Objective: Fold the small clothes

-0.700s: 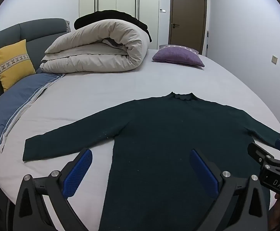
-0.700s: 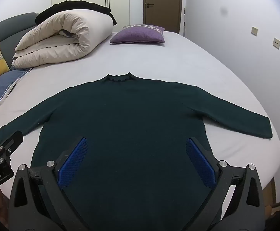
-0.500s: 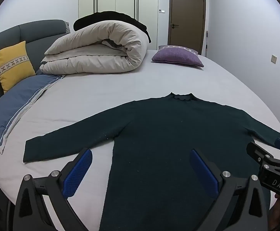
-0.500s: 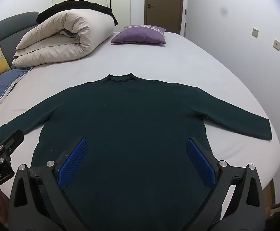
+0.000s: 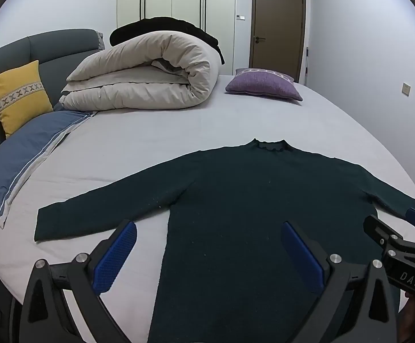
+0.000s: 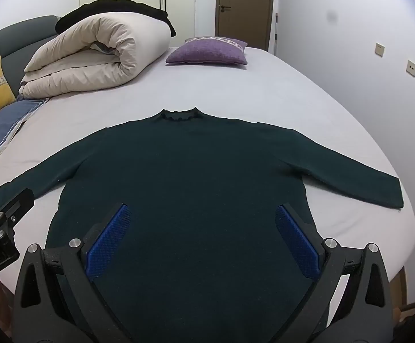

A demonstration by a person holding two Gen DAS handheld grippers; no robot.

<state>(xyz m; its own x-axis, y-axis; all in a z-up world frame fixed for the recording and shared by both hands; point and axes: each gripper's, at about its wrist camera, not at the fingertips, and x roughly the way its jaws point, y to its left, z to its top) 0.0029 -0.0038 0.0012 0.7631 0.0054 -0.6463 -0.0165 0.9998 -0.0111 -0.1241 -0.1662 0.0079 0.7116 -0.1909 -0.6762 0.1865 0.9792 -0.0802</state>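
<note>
Sweater (image 6: 196, 194): dark green, long-sleeved, lying flat and face up on the bed, collar pointing away toward the far end, both sleeves spread out to the sides.
Left claw (image 5: 208, 253): spread wide, blue pads empty, hovering tilted down over the sweater's lower left side; one pad is over the bare sheet, the other over the body of the garment.
Right claw (image 6: 203, 238): spread wide too, nothing between its pads, hovering tilted down over the lower middle of the sweater.
Contact: neither claw touches the fabric, as far as the views show.
Left sleeve (image 5: 101, 208): stretched out flat toward the blue pillow side, cuff well short of the bed edge.
Right sleeve (image 6: 358, 177): stretched out flat, cuff near the bed's right edge.
Bed (image 6: 264, 91): pale grey sheet, smooth around the garment.
Rolled duvet (image 5: 150, 71): beige, at the far left of the bed, with a black garment (image 5: 161, 24) on top.
Purple cushion (image 6: 207, 51): beside the duvet, well apart from the sweater.
Pillows: a blue pillow (image 5: 21, 148) and a yellow cushion (image 5: 20, 94) against the grey headboard (image 5: 50, 45).
</note>
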